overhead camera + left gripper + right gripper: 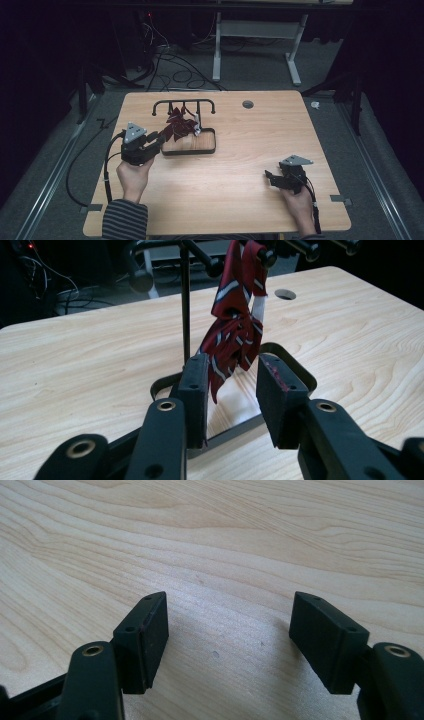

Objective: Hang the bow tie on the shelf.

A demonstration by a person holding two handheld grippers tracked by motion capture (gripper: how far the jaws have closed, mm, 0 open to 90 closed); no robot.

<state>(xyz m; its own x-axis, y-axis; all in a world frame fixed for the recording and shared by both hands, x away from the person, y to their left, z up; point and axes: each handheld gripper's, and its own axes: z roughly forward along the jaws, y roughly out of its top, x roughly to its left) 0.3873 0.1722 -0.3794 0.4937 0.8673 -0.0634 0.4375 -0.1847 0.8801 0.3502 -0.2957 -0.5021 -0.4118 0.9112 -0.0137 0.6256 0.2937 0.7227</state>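
Note:
A dark red striped tie (179,126) hangs bunched from a black rack (183,104) whose looped base (212,142) lies on the wooden table. My left gripper (159,137) is at the rack's left side, level with the tie. In the left gripper view the tie (235,335) dangles just past the gripper (234,365), its lower end close to the left pad (196,385). The jaws stand apart and do not press on the cloth. My right gripper (268,176) rests near the table's front right, and its jaws (230,605) are wide open over bare wood.
A round cable hole (247,104) sits in the table behind the rack. Cables lie on the floor beyond the table's far edge, near a white desk frame (255,30). Bare wood stretches between the two grippers.

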